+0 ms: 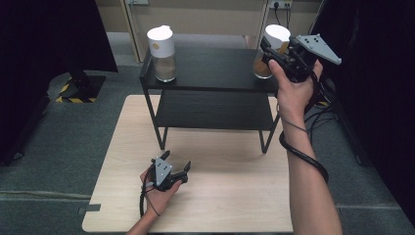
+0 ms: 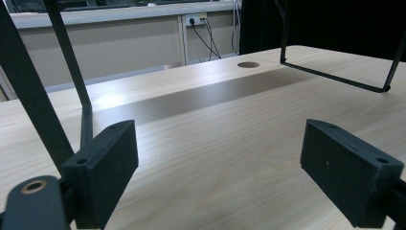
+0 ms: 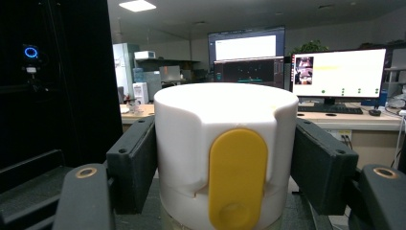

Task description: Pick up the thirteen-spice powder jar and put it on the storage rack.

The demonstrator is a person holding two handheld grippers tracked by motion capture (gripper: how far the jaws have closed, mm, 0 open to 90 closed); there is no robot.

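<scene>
Two grippers are in use, and we list items from left to right. Our left gripper (image 1: 177, 164) rests low on the light wooden table (image 1: 230, 196), near its front edge, held in the left hand (image 1: 159, 188). In the left gripper view its jaws stand wide apart with bare tabletop between the pads (image 2: 105, 167); it holds nothing. Ahead of it stands a black two-tier shelf (image 1: 210, 68) on thin legs.

On the top tier, at the left end, we see a first jar (image 1: 163, 47) with a white lid, upright, well apart from both grippers. At the right end stands a second jar (image 1: 270, 51), also upright, with a white lid (image 3: 225, 158) and brownish contents.

Our right gripper (image 1: 268, 51), held in the right hand (image 1: 293, 93), is raised to the level of that second jar. In the right gripper view the lid, bearing a yellow oval tab (image 3: 238, 177), sits between the jaws, and both pads touch its sides: the gripper is closed on the lid.
</scene>
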